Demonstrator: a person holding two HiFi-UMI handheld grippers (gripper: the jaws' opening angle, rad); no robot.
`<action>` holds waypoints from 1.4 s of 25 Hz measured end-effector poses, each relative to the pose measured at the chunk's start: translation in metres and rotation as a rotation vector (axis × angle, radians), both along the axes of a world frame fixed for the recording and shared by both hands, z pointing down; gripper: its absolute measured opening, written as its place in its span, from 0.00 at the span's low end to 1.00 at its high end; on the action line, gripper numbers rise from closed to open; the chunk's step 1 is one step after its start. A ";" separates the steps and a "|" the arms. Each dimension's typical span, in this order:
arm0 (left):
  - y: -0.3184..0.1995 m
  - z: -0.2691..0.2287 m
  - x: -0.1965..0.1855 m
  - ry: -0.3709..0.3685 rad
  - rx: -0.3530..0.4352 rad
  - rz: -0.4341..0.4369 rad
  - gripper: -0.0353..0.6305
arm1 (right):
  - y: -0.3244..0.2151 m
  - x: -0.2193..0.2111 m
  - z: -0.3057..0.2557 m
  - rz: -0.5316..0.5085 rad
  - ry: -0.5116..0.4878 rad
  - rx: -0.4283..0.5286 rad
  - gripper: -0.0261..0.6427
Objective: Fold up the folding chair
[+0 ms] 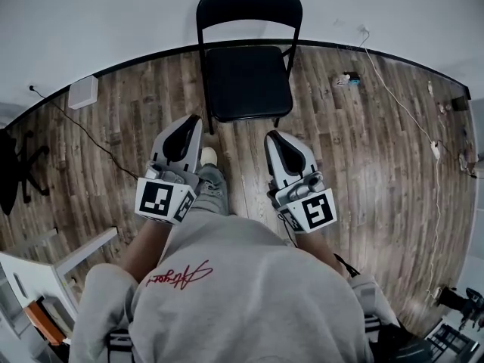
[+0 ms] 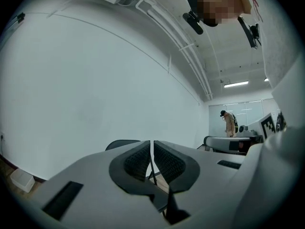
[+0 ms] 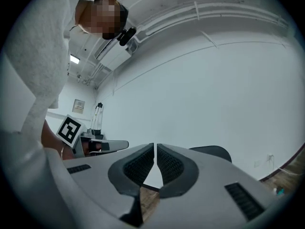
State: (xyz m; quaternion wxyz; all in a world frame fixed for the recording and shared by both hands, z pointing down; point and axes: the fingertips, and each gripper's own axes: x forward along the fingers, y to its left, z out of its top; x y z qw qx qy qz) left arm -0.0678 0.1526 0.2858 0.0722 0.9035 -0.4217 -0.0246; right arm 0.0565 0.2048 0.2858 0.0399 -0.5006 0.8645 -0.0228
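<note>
The folding chair [image 1: 248, 82] was found unfolded, backed against the wall [image 1: 91, 21]. Left gripper [image 1: 193, 121] and right gripper [image 1: 271, 137], both clenched on nothing, were held farther from the wall. Jaws ought to be opened early, and both sides taken together.

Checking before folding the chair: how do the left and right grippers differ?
The left gripper sits beside the person's shoe; the right gripper is over bare floor. The left gripper's cube bears a different marker than the right gripper's cube. Both are shut, empty and short of the chair.
</note>
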 end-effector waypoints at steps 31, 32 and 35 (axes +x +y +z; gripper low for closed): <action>-0.428 0.317 0.006 -0.230 -0.201 -0.157 0.43 | -0.106 0.083 0.506 0.567 -1.012 -0.780 0.43; -0.430 0.319 0.006 -0.221 -0.206 -0.155 0.43 | -0.110 0.082 0.508 0.545 -1.017 -0.770 0.43; -0.440 0.321 0.011 -0.213 -0.197 -0.140 0.43 | -0.133 0.084 0.510 0.466 -1.035 -0.714 0.43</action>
